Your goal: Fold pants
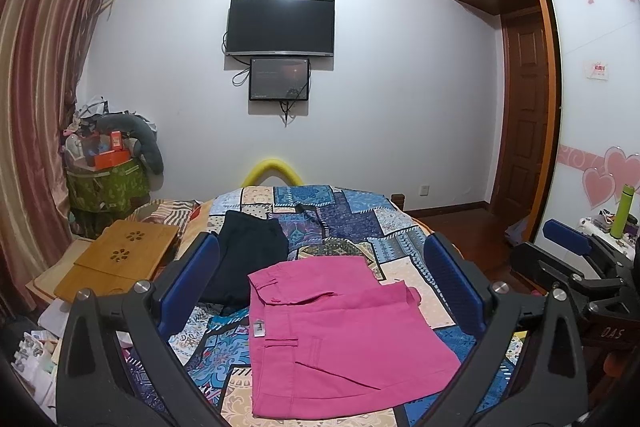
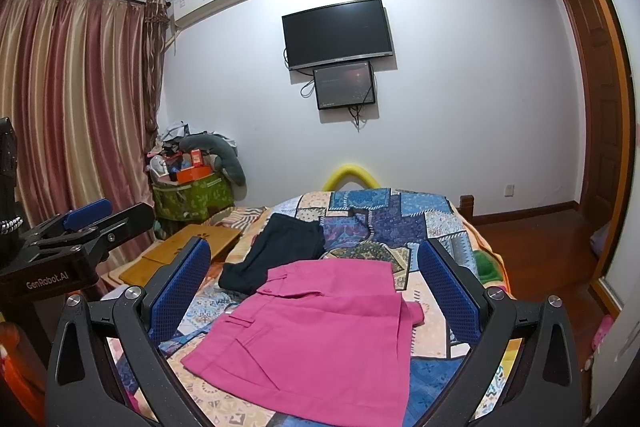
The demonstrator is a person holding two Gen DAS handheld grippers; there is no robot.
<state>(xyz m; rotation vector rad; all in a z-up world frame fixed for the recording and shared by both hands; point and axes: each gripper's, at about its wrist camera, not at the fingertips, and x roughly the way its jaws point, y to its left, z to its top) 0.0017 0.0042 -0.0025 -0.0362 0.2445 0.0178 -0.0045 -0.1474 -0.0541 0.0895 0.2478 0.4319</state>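
Pink pants [image 1: 340,339] are lying folded on the bed [image 1: 404,227] just beneath us, and we are holding the left gripper [image 1: 320,291] and right gripper [image 2: 314,293] spread apart, empty. Dark pants [image 1: 250,251] are overlapping their far-left corner, risking a double grab. We are judging room freer rightward.

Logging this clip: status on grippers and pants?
Left gripper and right gripper open, empty, above bed. Pink pants folded flat. Dark garment touching their far edge.
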